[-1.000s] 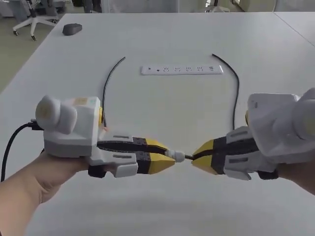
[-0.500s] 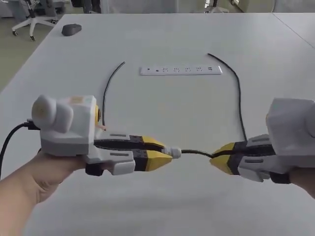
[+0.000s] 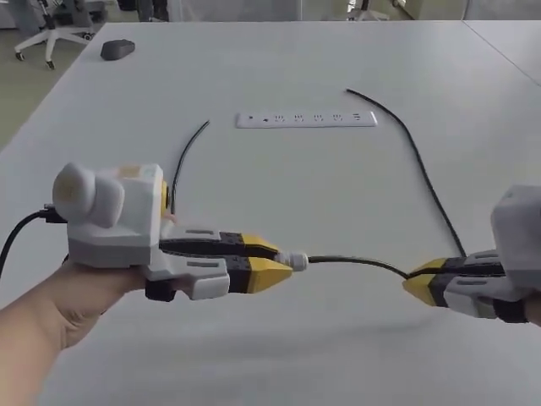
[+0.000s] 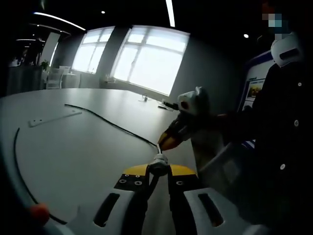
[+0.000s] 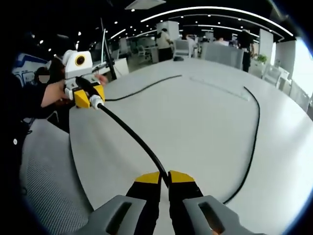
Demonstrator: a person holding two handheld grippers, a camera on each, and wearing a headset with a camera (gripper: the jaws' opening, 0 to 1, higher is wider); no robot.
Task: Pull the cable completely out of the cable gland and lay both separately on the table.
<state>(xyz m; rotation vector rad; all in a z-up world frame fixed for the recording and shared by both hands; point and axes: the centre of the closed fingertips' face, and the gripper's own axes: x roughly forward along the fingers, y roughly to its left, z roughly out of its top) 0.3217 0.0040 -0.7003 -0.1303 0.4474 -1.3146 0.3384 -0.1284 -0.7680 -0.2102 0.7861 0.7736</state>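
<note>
Head view: the cable gland point(image 3: 296, 260), a small pale fitting, sits pinched at the tips of the left gripper point(image 3: 283, 269), whose yellow jaws are closed on it and hold it in the air above the table point(image 3: 279, 186). The black cable point(image 3: 355, 261) comes out of the gland's right-hand end and runs almost level, with a slight sag, to the right gripper point(image 3: 410, 281), whose jaws are clamped on it. Past that grip the cable drops to the tabletop and lies in a long line toward the far side. A second black length curves on the table behind the left gripper. I judge it to be the cable's other end, not yet drawn through, so the cable is not free of the gland.

The held stretch lies left to right, in line with the gland's bore, with the right gripper well off to the gland's right. Any further pull should follow that same line, away from the left gripper. A fresh grip nearer the gland looks likely to be needed.

Farther off lie a white power strip point(image 3: 306, 119), a dark computer mouse point(image 3: 117, 50) and, beyond the table's corner, an office chair point(image 3: 34, 30).
</note>
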